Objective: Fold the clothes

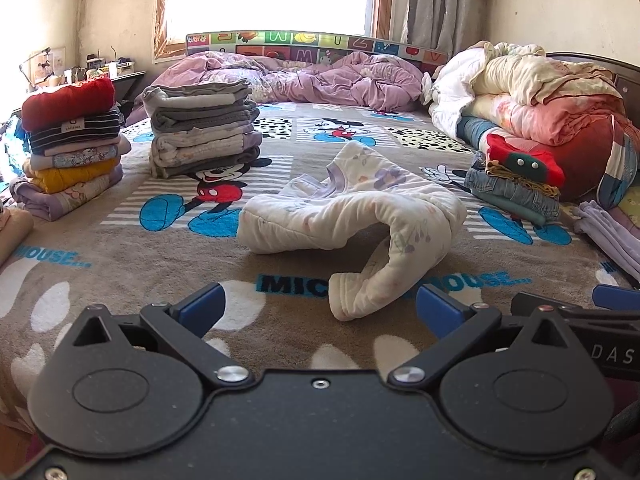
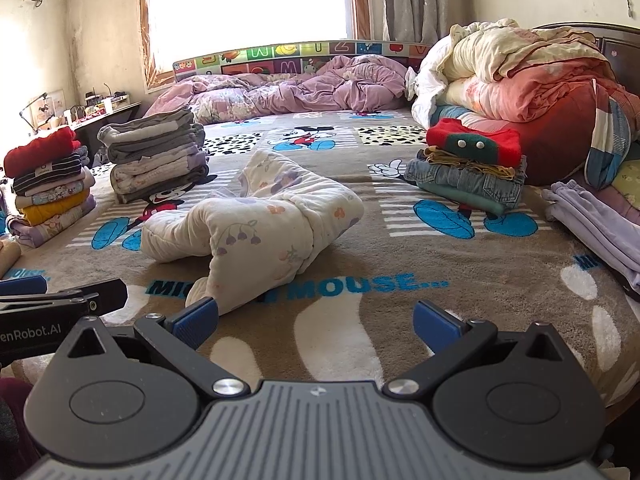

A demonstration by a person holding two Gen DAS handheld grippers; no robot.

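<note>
Both my left gripper (image 1: pixel 318 306) and right gripper (image 2: pixel 316 316) gape wide, holding nothing, just short of the crumpled white floral garment (image 1: pixel 352 216) mid-blanket (image 1: pixel 120 288), so I'd pinch its near cuff, probably a sleeve, and spread it on open blanket, clear of folded stacks (image 1: pixel 202 132) beyond.

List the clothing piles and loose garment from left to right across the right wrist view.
Stack topped by a red garment → grey and white folded stack → loose white floral garment → pile with red top and denim → lilac garment at the right edge.
</note>
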